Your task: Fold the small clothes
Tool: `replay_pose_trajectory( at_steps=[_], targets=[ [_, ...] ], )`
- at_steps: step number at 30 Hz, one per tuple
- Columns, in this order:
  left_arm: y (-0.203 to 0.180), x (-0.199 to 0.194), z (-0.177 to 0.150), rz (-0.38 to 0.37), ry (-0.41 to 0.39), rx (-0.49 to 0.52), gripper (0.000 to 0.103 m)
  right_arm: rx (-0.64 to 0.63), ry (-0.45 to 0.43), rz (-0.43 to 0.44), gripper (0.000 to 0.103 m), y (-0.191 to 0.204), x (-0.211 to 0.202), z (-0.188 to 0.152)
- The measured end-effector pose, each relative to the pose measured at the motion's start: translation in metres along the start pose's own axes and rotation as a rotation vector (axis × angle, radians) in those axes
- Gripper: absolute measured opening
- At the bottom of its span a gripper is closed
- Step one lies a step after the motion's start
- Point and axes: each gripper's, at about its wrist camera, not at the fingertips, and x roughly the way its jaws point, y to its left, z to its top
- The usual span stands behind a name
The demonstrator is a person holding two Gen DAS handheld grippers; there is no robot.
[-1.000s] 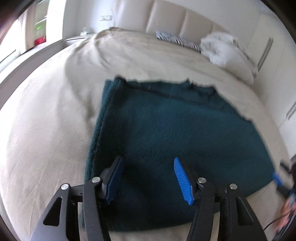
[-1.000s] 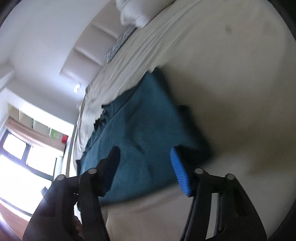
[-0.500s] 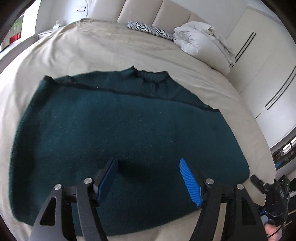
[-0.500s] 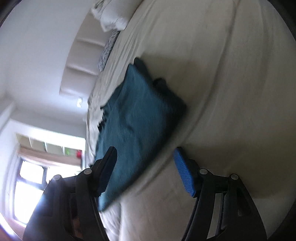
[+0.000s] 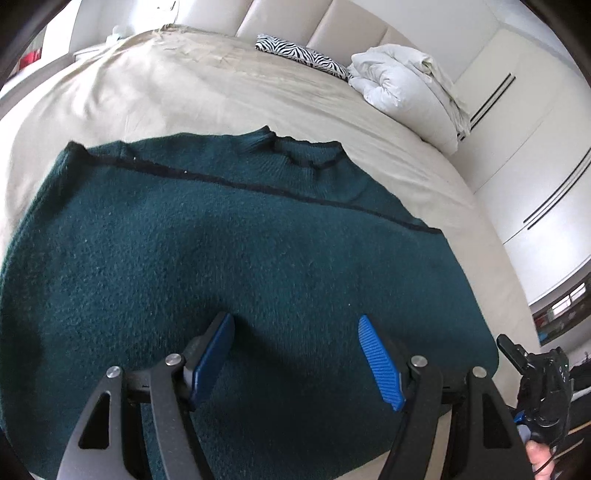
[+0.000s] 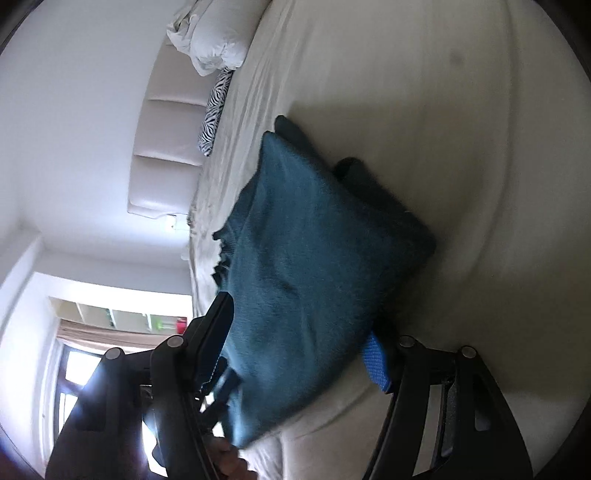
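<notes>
A dark teal knitted sweater [image 5: 229, 258] lies flat on the beige bed [image 5: 207, 96], folded into a wide block with the collar at its far edge. My left gripper [image 5: 295, 350] is open and empty, just above the sweater's near part. In the right wrist view the sweater [image 6: 310, 266] appears rolled sideways. My right gripper [image 6: 303, 343] is open at the sweater's near edge, with the cloth between its blue pads [image 6: 375, 363]. The right gripper also shows at the lower right of the left wrist view [image 5: 539, 384].
A folded white duvet [image 5: 406, 88] and a zebra-print pillow [image 5: 303, 55] lie at the head of the bed by the padded headboard [image 5: 332, 26]. White wardrobe doors [image 5: 528, 147] stand on the right. A window [image 6: 74, 354] is on the left.
The left gripper has swung right, from the sweater's left edge to above its middle. The right gripper has come back in, and the sweater's near edge now lies between its pads.
</notes>
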Motion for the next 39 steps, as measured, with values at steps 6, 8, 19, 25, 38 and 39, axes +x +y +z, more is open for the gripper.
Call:
replay_pose_trajectory(
  at_steps=[6, 8, 19, 25, 38, 39],
  targets=[
    [-0.001, 0.002, -0.001, 0.002, 0.005, 0.006, 0.072, 0.002, -0.041, 0.033, 0.064, 0.012, 0.019, 0.015],
    [0.001, 0.003, -0.001, -0.005, 0.004, -0.002, 0.072, 0.028, -0.052, 0.037, 0.059, 0.011, 0.028, 0.021],
    [0.013, 0.003, 0.001, -0.073, 0.009, -0.054, 0.072, -0.058, -0.066, -0.096, 0.012, 0.022, 0.061, 0.041],
    [0.046, -0.009, 0.005, -0.202, 0.000, -0.212, 0.056, -0.353, -0.090, -0.191, 0.011, 0.100, 0.074, 0.017],
    [0.105, -0.026, 0.017, -0.451, -0.022, -0.482, 0.091, -1.324, 0.141, -0.403, 0.011, 0.172, 0.180, -0.161],
    [0.100, -0.025, 0.019, -0.441, -0.018, -0.483, 0.094, -1.339, 0.133, -0.408, 0.011, 0.172, 0.179, -0.163]
  ],
)
